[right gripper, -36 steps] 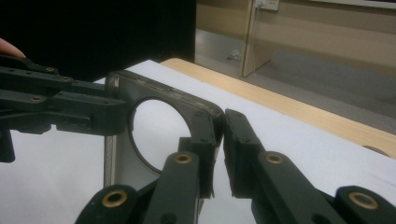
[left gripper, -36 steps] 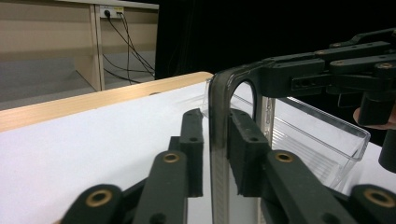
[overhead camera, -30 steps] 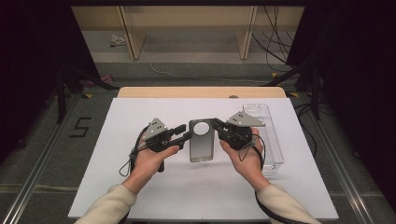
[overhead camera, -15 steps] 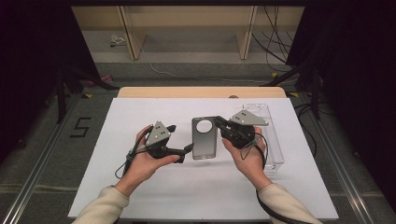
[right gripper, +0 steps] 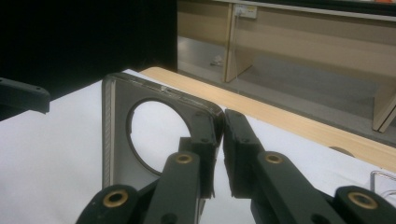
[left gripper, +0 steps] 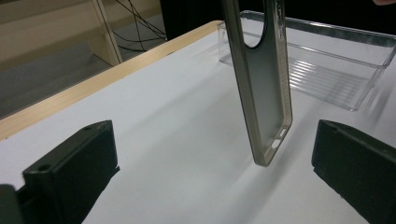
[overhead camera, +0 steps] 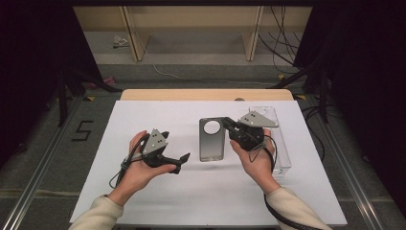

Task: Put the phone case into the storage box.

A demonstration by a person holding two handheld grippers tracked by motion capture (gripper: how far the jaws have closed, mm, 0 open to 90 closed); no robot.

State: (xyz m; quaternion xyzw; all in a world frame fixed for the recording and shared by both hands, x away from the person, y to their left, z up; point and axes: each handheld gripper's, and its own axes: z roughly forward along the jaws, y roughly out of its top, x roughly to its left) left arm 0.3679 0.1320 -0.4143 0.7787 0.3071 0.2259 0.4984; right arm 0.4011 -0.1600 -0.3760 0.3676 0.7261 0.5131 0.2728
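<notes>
Bench (overhead camera: 158, 206): white top with a wooden strip along the far edge; everything sits toward the right half.
Tray (overhead camera: 280, 143): clear plastic, lying along the right side of the bench, just beyond the right hand, nothing in it that I can see.
Case (overhead camera: 212, 139): grey phone case with a round camera hole, near the middle of the bench and slightly right; the left gripper view shows it lifted, its lower end hanging clear of the top and slanting.
Right tongs (overhead camera: 228, 126): clamped on the case's top corner beside the hole, one jaw on either face in the right gripper view (right gripper: 219, 140); they carry the case alone.
Left tongs (overhead camera: 179, 160): jaws have just been opening and stand spread wide, nothing pressed between them, left of the case and apart from it; the case's lower end hangs ahead of the jaws (left gripper: 205, 163).
Step in hand: I'd say a hand-over to one gripper, the tray the likely place for the case.
Doing it well: a corner pinch lets the case swing, so move slowly, keep it low, and hold the left tongs clear.
Risk: a soft case may twist out of the pinch or catch the tray's near wall.
</notes>
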